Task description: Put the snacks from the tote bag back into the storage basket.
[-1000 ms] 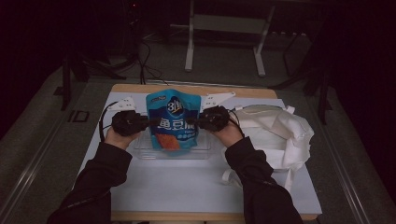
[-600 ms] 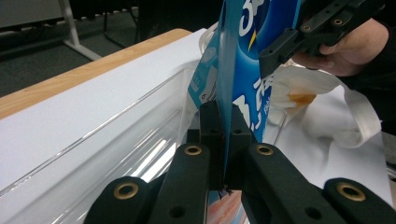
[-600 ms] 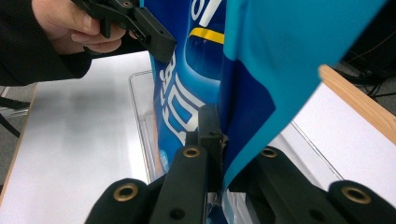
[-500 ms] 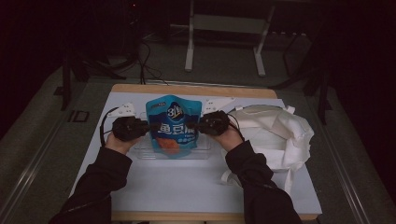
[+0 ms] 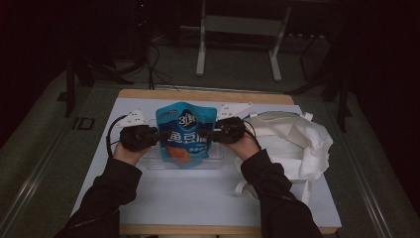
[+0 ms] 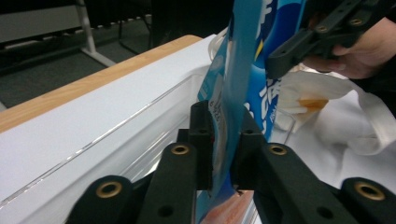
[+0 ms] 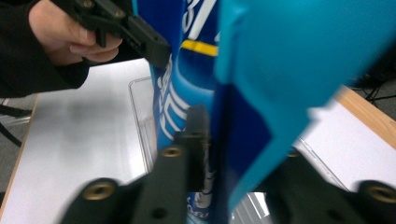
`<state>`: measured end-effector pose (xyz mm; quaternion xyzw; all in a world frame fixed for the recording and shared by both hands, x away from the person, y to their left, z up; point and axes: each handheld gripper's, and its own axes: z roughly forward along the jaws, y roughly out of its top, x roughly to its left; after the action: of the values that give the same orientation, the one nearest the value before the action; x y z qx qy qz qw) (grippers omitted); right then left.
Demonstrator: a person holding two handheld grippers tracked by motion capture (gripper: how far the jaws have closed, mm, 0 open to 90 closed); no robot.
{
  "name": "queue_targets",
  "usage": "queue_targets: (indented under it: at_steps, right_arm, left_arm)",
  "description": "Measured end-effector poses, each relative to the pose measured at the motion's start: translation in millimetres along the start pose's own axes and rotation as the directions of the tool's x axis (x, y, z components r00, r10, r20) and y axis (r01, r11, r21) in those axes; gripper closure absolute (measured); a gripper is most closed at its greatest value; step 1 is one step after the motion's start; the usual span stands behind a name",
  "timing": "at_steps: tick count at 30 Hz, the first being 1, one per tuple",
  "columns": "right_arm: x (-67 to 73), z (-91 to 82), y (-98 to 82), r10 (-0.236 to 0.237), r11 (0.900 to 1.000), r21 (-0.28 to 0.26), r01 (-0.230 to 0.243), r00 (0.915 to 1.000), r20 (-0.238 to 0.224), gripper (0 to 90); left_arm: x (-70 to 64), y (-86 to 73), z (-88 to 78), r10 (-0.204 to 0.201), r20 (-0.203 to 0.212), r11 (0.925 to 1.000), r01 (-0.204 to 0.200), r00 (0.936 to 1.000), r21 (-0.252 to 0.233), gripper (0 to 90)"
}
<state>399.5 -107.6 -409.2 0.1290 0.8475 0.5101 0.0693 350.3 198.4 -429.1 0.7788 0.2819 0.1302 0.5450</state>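
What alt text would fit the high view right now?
A person holds an upright blue snack pouch by its two side edges, left gripper and right gripper, above a clear plastic tray on a white-topped table. A crumpled white cloth bag lies to the right.

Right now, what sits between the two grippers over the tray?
In the high view, the blue snack pouch stands upright between the left gripper and the right gripper, each at one side edge, above the clear tray. Nothing else lies between them.
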Motion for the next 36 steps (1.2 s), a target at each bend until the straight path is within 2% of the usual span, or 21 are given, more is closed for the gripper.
queue_targets:
  at_steps: [2,5,7,11,12,14,16,17,18,20,23,28,30,32,33,35,36]
  right_arm:
    - [0.6,-2.9,1.4,-0.002,1.0,-0.006,0.002,0.9999,0.015,54.7]
    - [0.2,-7.3,2.3,0.004,1.0,-0.024,-0.003,0.9992,0.04,40.0]
    - [-1.5,-9.1,1.9,0.021,0.999,-0.031,-0.02,0.999,0.04,33.1]
    - [-0.9,-10.1,0.0,0.026,0.999,-0.04,-0.024,0.9988,0.042,17.7]
    - [0.0,-10.2,-0.4,0.024,0.999,-0.036,-0.022,0.9987,0.045,14.9]
    - [0.3,-11.9,-1.3,0.038,0.998,-0.057,-0.036,0.9988,0.033,13.8]
    - [0.6,-13.8,-2.0,0.04,0.997,-0.068,-0.037,0.9986,0.036,12.4]
    - [0.4,-14.8,-2.4,0.048,0.996,-0.072,-0.046,0.9982,0.034,12.3]
    - [0.4,-15.7,-2.8,0.044,0.996,-0.073,-0.042,0.9986,0.027,12.3]
    - [2.8,-17.6,-3.5,0.02,0.998,-0.06,-0.018,0.9989,0.041,12.5]
    - [5.3,-20.6,-4.6,0.008,0.999,-0.04,-0.006,0.9987,0.051,12.5]
    - [7.5,-30.9,-7.8,0.034,0.997,-0.067,-0.029,0.9971,0.068,12.5]
    - [7.6,-34.4,-10.1,0.048,0.996,-0.075,-0.042,0.9963,0.072,12.6]
    - [8.1,-37.3,-12.5,0.048,0.996,-0.073,-0.042,0.9949,0.088,13.3]
    - [8.8,-38.8,-13.6,0.048,0.997,-0.072,-0.042,0.9949,0.089,13.3]
    - [10.4,-41.6,-16.2,0.048,0.997,-0.071,-0.041,0.9943,0.095,13.3]
    - [11.1,-43.0,-17.4,0.046,0.997,-0.067,-0.039,0.9943,0.097,13.4]
  left_arm:
    - [-2.8,0.6,0.7,0.007,-0.011,1.0,-0.007,0.9999,0.003,76.6]
    - [-4.5,1.9,0.8,-0.005,-0.024,1.0,0.005,0.9997,-0.001,62.6]
    - [-5.1,2.3,0.0,-0.007,-0.046,1.0,0.007,0.9989,-0.004,54.8]
    - [-5.9,2.0,-2.4,-0.024,-0.034,0.9995,0.023,0.9991,-0.023,34.5]
    - [-6.4,1.5,-3.2,-0.031,-0.033,0.999,0.03,0.999,-0.032,31.9]
    - [-7.2,0.4,-3.1,-0.038,-0.015,0.9992,0.037,0.9992,-0.014,18.0]
    - [-10.1,-2.0,-4.3,-0.029,-0.032,0.9995,0.029,0.9991,-0.008,14.0]
    - [-10.9,-3.2,-5.3,-0.039,-0.037,0.9992,0.039,0.9985,-0.01,11.3]
    - [-11.7,-4.5,-6.5,-0.047,-0.047,0.9988,0.046,0.9978,-0.015,8.0]
    - [-14.0,-6.6,-9.5,-0.043,-0.07,0.999,0.042,0.9966,-0.014,2.2]
    - [-20.2,-9.0,-12.7,-0.022,-0.11,0.9997,0.022,0.9937,0.003,2.0]
    - [-31.9,-11.9,-15.2,-0.028,-0.128,0.9996,0.028,0.9914,0.004,2.0]
    - [-37.0,-12.0,-15.2,-0.014,-0.167,0.9997,0.017,0.9859,0.018,2.0]
    - [-41.4,-13.8,-16.2,-0.021,-0.18,0.9997,0.022,0.9835,0.005,2.0]
    - [-44.1,-15.1,-17.0,-0.021,-0.202,0.9998,0.021,0.9792,-0.004,2.0]
    - [-48.6,-17.8,-18.3,-0.023,-0.194,0.9997,0.021,0.9807,-0.013,2.0]
    - [-51.5,-19.2,-18.7,-0.015,-0.208,0.9999,0.013,0.978,-0.01,2.0]
